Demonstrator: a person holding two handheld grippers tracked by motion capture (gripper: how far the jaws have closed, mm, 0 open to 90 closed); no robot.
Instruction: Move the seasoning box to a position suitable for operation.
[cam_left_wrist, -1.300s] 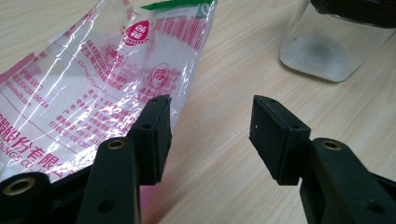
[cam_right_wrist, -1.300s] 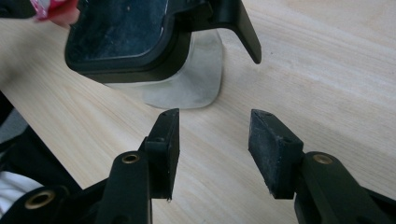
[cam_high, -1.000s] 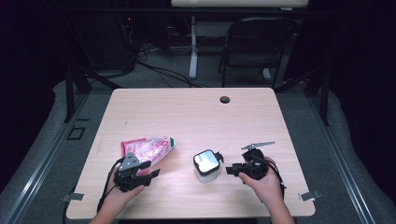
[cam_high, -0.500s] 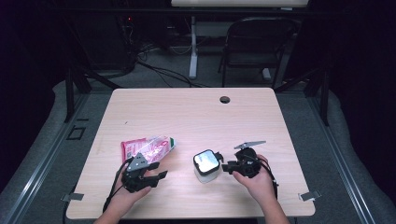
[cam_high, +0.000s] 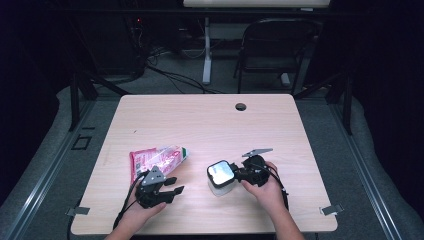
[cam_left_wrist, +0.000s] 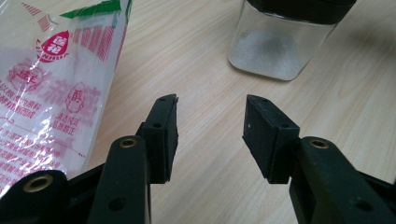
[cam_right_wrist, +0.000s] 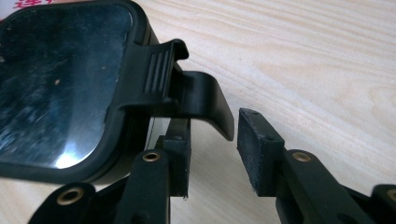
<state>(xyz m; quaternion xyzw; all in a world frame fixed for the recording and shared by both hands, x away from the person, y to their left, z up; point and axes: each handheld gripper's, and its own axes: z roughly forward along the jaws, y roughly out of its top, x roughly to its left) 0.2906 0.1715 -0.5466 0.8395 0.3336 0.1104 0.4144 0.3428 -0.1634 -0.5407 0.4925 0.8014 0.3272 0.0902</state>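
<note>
Fingers (cam_right_wrist: 261, 154) of right gripper (cam_right_wrist: 212, 154) straddle the jar (cam_high: 220, 176) lid's latch (cam_right_wrist: 196, 95), gaping

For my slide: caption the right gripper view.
Right claw, open, straddles the latch of the jar lid on the table.

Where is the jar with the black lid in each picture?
High view: the jar stands low at centre, by the right gripper.
Left gripper view: top right, beyond the open fingers.
Right gripper view: its lid, upper left.
Shared landmark: the pink bag.
</note>
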